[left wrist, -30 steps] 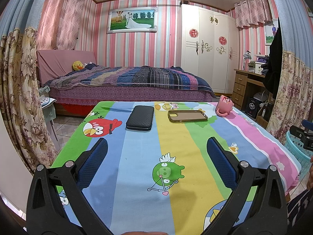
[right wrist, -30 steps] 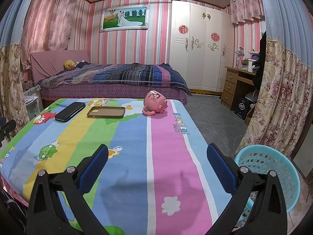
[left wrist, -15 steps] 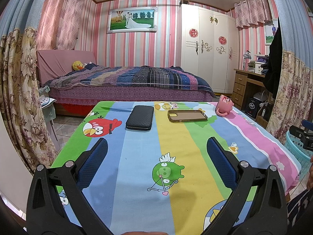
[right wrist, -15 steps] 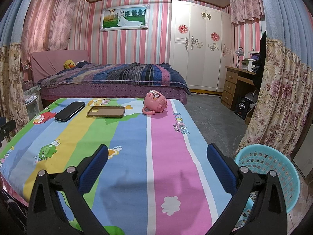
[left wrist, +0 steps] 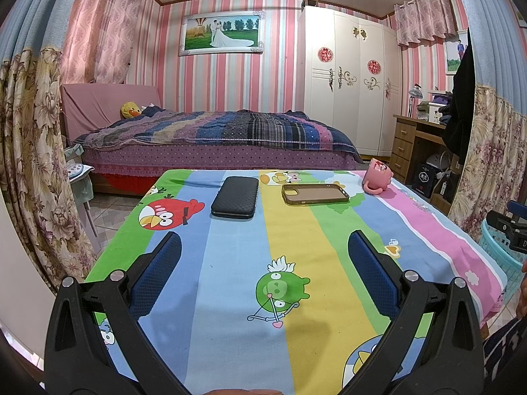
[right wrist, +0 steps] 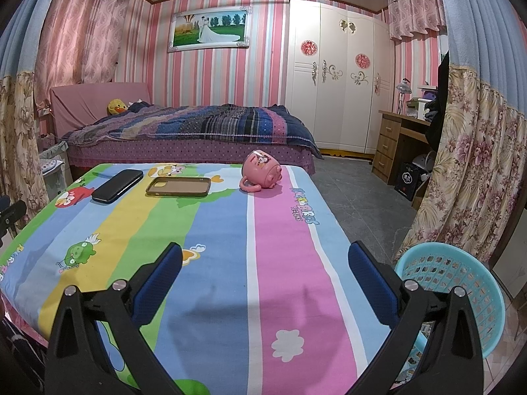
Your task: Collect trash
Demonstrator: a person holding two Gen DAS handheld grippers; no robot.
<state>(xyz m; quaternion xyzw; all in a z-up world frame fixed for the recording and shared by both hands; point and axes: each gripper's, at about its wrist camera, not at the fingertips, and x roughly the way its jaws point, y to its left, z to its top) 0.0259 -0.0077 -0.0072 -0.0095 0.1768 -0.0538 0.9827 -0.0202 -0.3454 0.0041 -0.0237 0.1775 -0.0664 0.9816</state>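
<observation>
A table with a striped cartoon cloth (left wrist: 230, 263) (right wrist: 217, 237) fills both views. At its far end lie a black case (left wrist: 235, 196) (right wrist: 117, 185), a brown phone case (left wrist: 315, 194) (right wrist: 178, 186) and a pink mug on its side (left wrist: 377, 176) (right wrist: 261, 170). A turquoise plastic basket (right wrist: 451, 293) (left wrist: 500, 250) stands on the floor by the table's right edge. My left gripper (left wrist: 263, 250) hangs open over the near part of the table, holding nothing. My right gripper (right wrist: 265, 256) is open too, above the pink stripe, with the basket just to its right.
Beyond the table are a bed (left wrist: 210, 138), a white wardrobe (left wrist: 349, 79) and a wooden desk (left wrist: 418, 141) at the right. Flowered curtains (left wrist: 29, 164) (right wrist: 471, 164) hang close on both sides. Grey tiled floor (right wrist: 359, 197) lies right of the table.
</observation>
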